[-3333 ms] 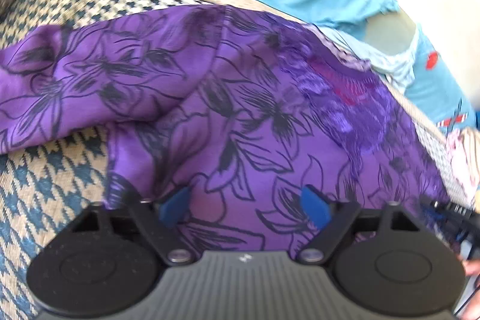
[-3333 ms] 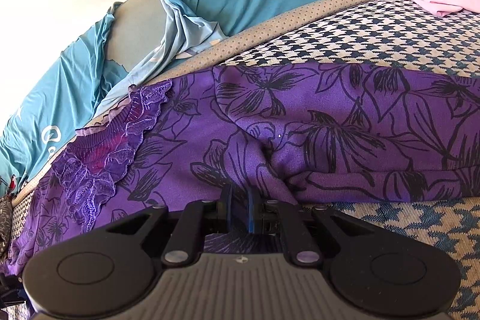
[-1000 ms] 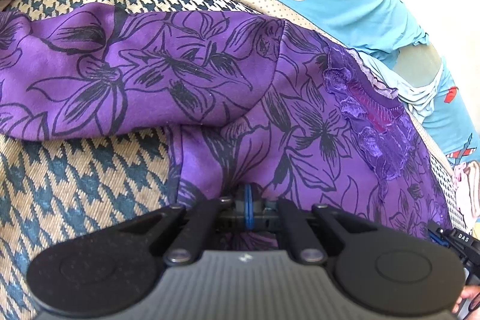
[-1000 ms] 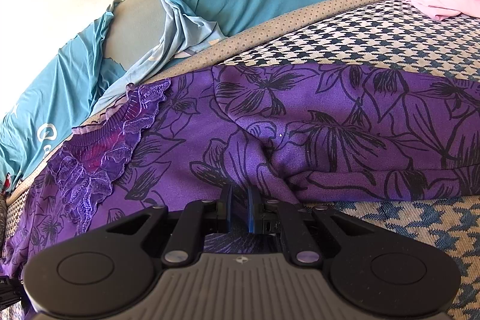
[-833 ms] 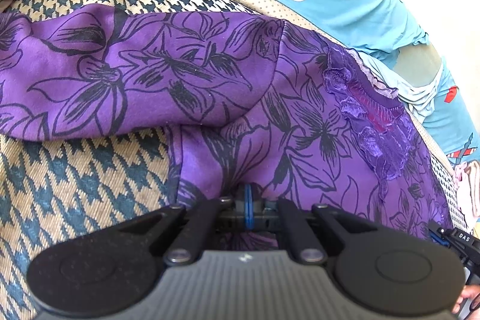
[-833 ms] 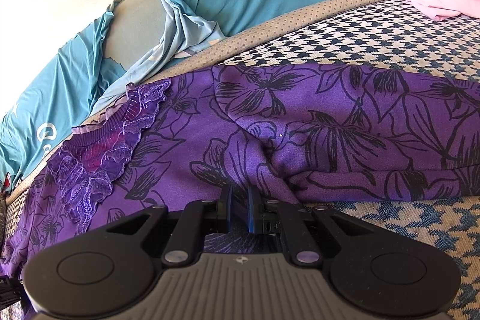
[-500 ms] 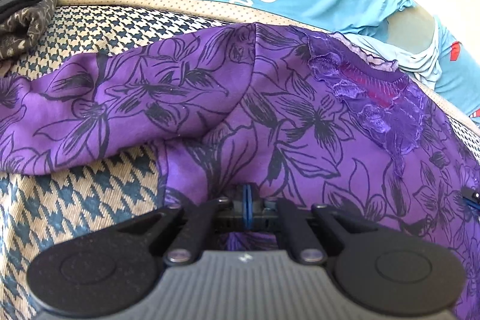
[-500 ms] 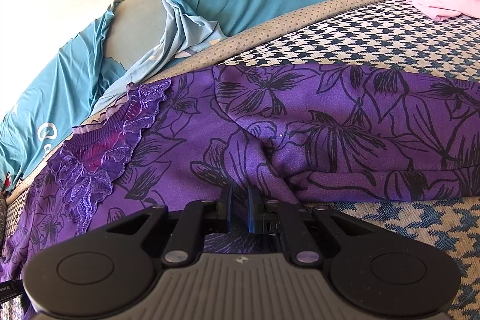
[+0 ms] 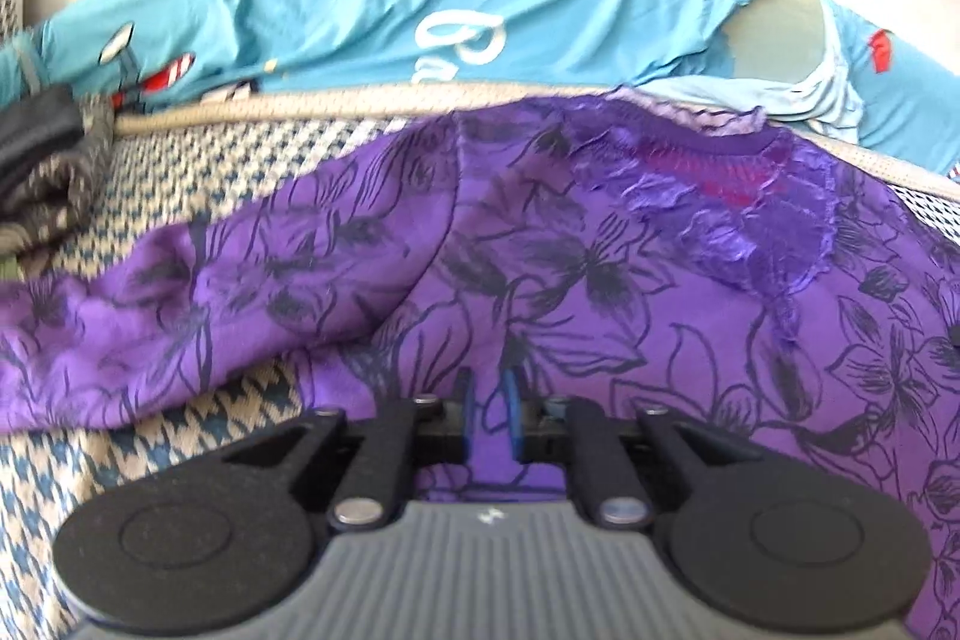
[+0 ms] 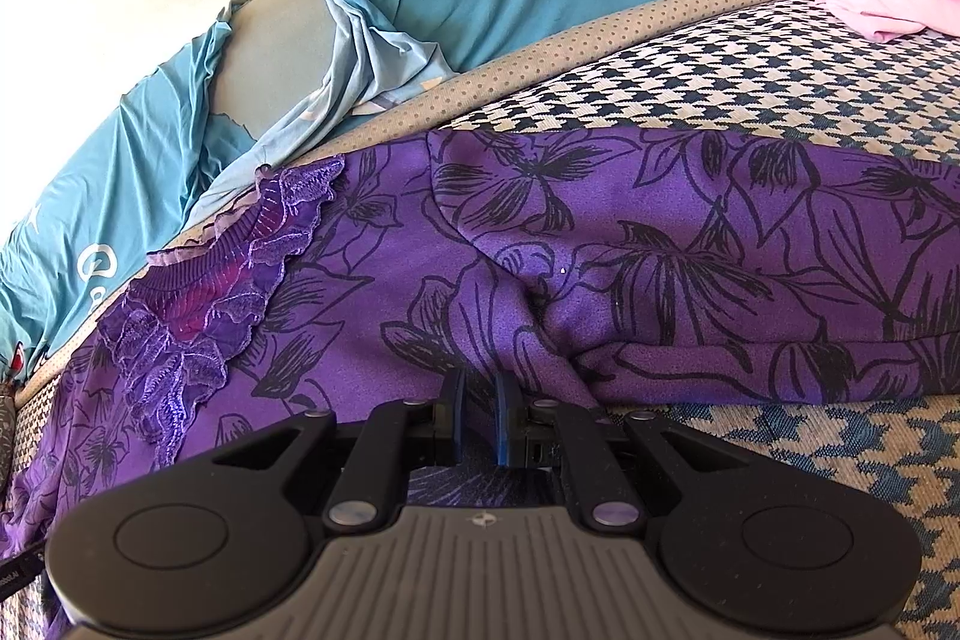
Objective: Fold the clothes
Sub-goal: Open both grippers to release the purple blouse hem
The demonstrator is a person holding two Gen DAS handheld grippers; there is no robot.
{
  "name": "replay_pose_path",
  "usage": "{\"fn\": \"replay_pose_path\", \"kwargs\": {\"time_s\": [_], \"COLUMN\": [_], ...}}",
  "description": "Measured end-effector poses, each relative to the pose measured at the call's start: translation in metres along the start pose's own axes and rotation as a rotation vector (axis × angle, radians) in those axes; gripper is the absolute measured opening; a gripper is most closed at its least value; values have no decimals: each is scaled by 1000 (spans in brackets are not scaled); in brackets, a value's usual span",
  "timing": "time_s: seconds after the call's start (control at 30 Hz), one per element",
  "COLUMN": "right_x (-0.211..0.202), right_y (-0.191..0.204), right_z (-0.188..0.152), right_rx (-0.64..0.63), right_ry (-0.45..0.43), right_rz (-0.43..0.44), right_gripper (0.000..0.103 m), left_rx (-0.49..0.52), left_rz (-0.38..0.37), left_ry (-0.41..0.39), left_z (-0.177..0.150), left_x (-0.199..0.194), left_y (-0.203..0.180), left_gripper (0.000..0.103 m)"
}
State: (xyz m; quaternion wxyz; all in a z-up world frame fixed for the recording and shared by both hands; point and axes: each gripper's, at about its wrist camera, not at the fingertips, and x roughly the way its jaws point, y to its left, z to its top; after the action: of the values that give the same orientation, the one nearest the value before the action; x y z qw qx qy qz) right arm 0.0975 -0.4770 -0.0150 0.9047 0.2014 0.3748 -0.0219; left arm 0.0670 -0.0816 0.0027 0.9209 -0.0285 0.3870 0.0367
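Fingers of left gripper (image 9: 487,415) and right gripper (image 10: 478,415) each pinch purple floral top (image 10: 690,274) on houndstooth cushion (image 10: 750,70).

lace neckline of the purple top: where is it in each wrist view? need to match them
Left wrist: lace neckline sits upper right, above and right of the left gripper.
Right wrist: lace neckline sits at left, above and left of the right gripper.
Shared landmark: the teal sheet with white lettering, behind the purple floral top.
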Motion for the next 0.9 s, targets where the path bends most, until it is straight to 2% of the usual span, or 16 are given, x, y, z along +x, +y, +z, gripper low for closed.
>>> {"fn": "replay_pose_path", "kwargs": {"time_s": [0.03,0.1,0.23,0.47,0.6,0.67,0.73,0.9], "right_x": [0,0,0,-6,-14,-21,-29,-51], "right_y": [0,-1,-1,5,6,4,0,-24], "right_z": [0,0,0,2,4,6,8,19], "right_rx": [1,3,11,-25,-21,-5,7,93], "right_ry": [0,1,0,2,-15,-37,-71,-135], "right_rz": [2,5,14,41,43,44,18,-53], "right_gripper": [7,7,8,26,30,33,40,43], "left_rx": [12,27,52,85,116,127,135,137], "left_rz": [-1,-3,-3,7,15,15,8,15], "left_ry": [-7,-12,-11,-43,-56,-51,-43,-34], "left_z": [0,0,1,0,0,0,1,-1], "left_x": [-1,-3,-5,-9,-10,-10,-10,-8], "left_y": [-3,-7,-14,-25,-32,-33,-34,-35], "left_gripper": [19,34,47,83,91,91,91,91]}}
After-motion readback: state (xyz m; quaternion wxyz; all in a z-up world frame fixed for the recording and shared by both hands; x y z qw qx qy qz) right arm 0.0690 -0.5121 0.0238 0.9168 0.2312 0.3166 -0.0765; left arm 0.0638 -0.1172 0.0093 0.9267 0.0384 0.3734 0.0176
